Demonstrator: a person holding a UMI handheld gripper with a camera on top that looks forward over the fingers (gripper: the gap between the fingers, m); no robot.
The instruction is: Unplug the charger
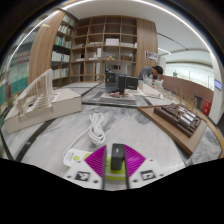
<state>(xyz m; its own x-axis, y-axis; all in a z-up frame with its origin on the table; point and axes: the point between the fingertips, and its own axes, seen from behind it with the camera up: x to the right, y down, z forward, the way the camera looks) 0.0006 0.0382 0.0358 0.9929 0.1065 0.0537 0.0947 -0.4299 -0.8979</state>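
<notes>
A black charger block (117,153) stands upright between the magenta pads of my gripper (117,160). Both pads press against its sides, so the gripper is shut on it. A white power strip (77,157) lies on the pale table just left of the fingers; whether the charger still sits in a socket is hidden by the fingers. A coiled white cable (97,127) lies on the table just beyond the charger.
A wooden architectural model (45,100) stands at the left and a wooden tray of parts (181,118) at the right. Beyond are a dark monitor (120,82), tall bookshelves (105,45) and a person (157,73) seated at a far desk.
</notes>
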